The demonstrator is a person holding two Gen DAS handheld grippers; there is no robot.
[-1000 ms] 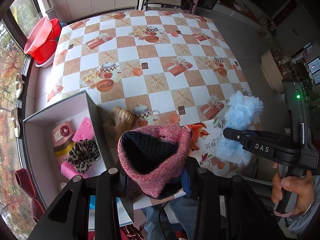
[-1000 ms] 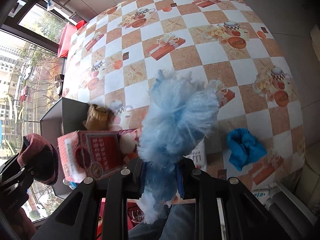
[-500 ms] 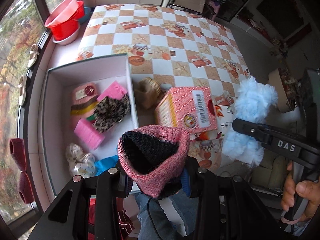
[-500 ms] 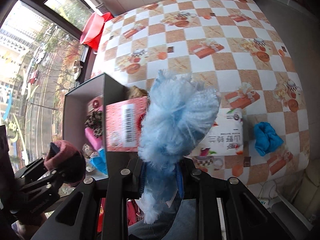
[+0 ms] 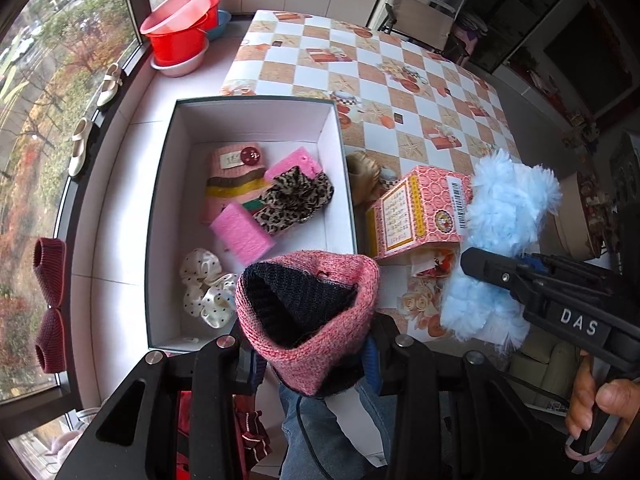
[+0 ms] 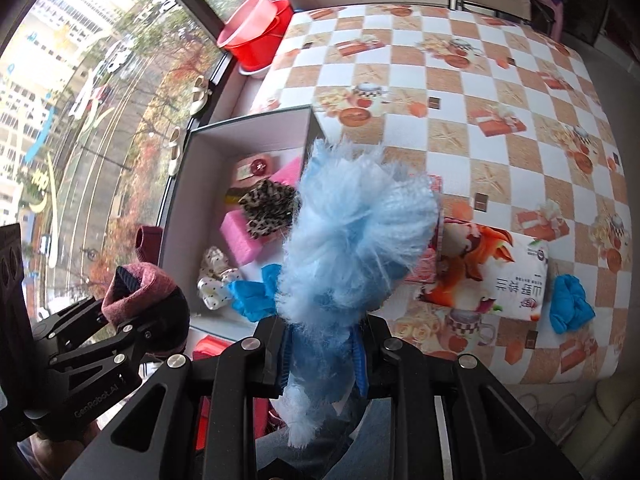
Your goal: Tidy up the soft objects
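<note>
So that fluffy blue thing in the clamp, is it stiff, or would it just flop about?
Probably floppy: the fluffy blue thing bulges out above and below the right gripper, whose jaws pinch it narrow. It looks light for its bulk, being mostly loose fibres. It seems unlikely to slip, since the pile squashes between the jaws.

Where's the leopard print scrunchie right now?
The leopard print scrunchie lies inside the white box, left of centre in both views, on the pink sponges beside the striped knit piece.

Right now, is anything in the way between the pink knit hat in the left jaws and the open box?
Nothing visible blocks it. The pink knit hat hangs over the near end of the open box, whose top has no lid. The floor below holds a polka-dot scrunchie and a pink sponge, soft things only.
</note>
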